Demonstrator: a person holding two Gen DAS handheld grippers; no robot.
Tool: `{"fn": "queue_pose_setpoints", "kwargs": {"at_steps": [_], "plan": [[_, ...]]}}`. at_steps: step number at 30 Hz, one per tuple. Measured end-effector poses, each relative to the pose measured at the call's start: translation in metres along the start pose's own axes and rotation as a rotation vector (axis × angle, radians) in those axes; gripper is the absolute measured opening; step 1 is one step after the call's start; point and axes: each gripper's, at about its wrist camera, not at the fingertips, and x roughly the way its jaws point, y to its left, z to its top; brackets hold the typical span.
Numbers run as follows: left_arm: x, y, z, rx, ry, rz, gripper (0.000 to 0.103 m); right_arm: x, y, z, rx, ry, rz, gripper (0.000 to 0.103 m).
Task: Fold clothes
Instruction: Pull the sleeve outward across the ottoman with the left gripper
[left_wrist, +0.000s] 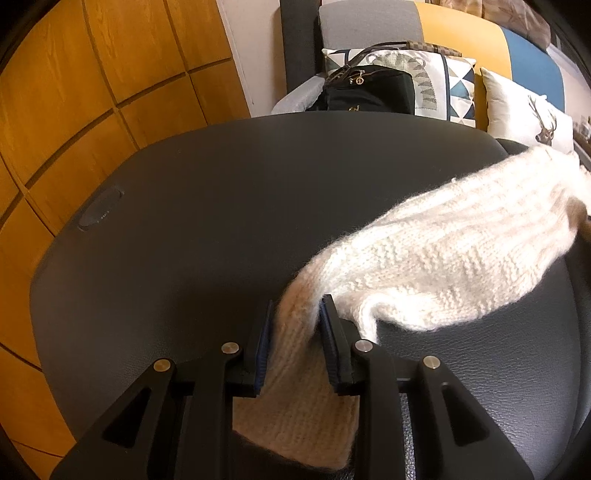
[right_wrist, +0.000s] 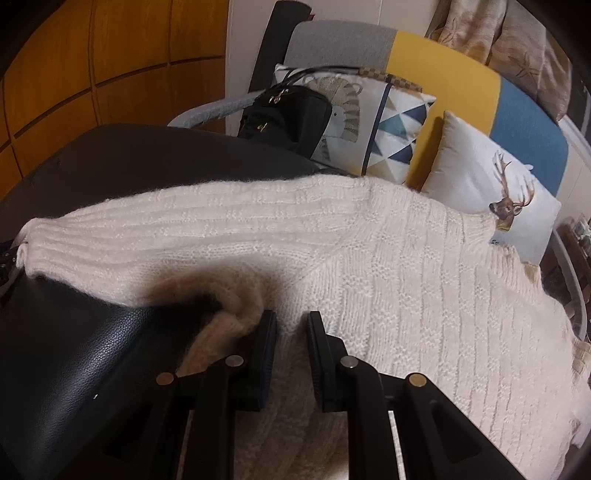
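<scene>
A cream knitted sweater (right_wrist: 388, 280) lies spread over a black leather table top (left_wrist: 221, 221). Its body fills the right of the right wrist view, and one sleeve (right_wrist: 184, 221) stretches away to the left. In the left wrist view that sleeve (left_wrist: 443, 254) runs from the right edge down to my left gripper (left_wrist: 297, 306), which is shut on the cuff end; the knit fills the gap between the pads. My right gripper (right_wrist: 292, 319) is shut on a bunched fold of the sweater near where the sleeve joins the body.
Behind the table stands a sofa with a black handbag (left_wrist: 369, 92), a geometric cushion (right_wrist: 391, 129) and a deer cushion (right_wrist: 491, 195). Wooden panelling (left_wrist: 92, 92) covers the wall at left. A round disc (left_wrist: 99, 212) sits near the table's left edge.
</scene>
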Motion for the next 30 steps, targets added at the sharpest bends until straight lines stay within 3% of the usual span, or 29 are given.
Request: {"fn": "queue_pose_setpoints", "kwargs": {"at_steps": [10, 25, 30], "plan": [[0.002, -0.004, -0.003, -0.015, -0.011, -0.014, 0.029, 0.001, 0.002, 0.047, -0.018, -0.027, 0.006, 0.022], [0.012, 0.008, -0.001, -0.024, -0.021, -0.018, 0.029, 0.057, 0.017, 0.048, -0.014, 0.020, -0.048, 0.021], [0.010, 0.007, -0.002, -0.016, -0.022, -0.001, 0.030, 0.023, -0.005, 0.033, 0.044, -0.007, -0.005, 0.023]]}}
